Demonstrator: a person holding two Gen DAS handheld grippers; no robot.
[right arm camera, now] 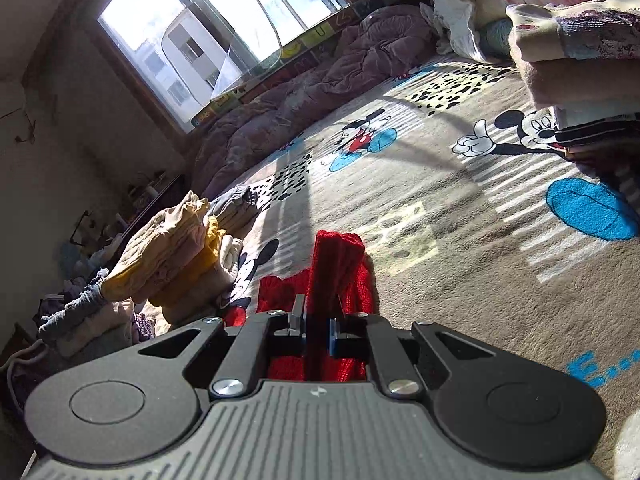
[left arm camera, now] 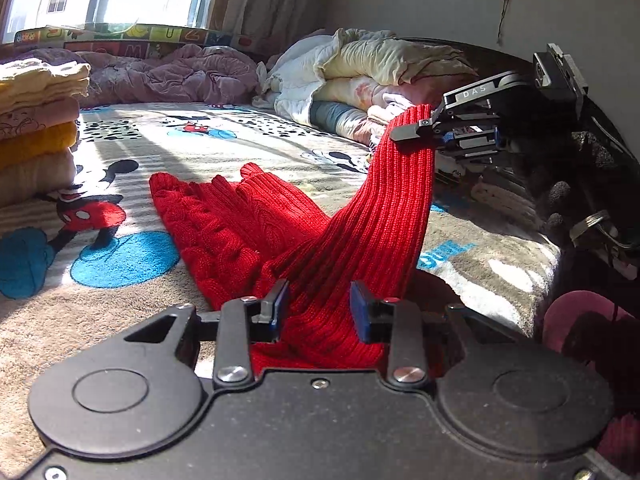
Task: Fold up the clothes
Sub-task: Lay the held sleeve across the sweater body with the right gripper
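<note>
right claw (right arm camera: 316,330) pinches red sweater (left arm camera: 360,216) above blanket (left arm camera: 240,148).

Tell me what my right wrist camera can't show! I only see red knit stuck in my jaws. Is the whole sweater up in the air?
Observer: No. Only one ribbed strip rises to the right gripper. The rest of the red sweater lies bunched on the blanket.
Operator: Where's my other gripper?
Observer: The left gripper sits low at the sweater's near end, with red knit between its jaws.
Operator: Is it squeezing?
Observer: It doesn't look so. Its pads stand well apart.
</note>
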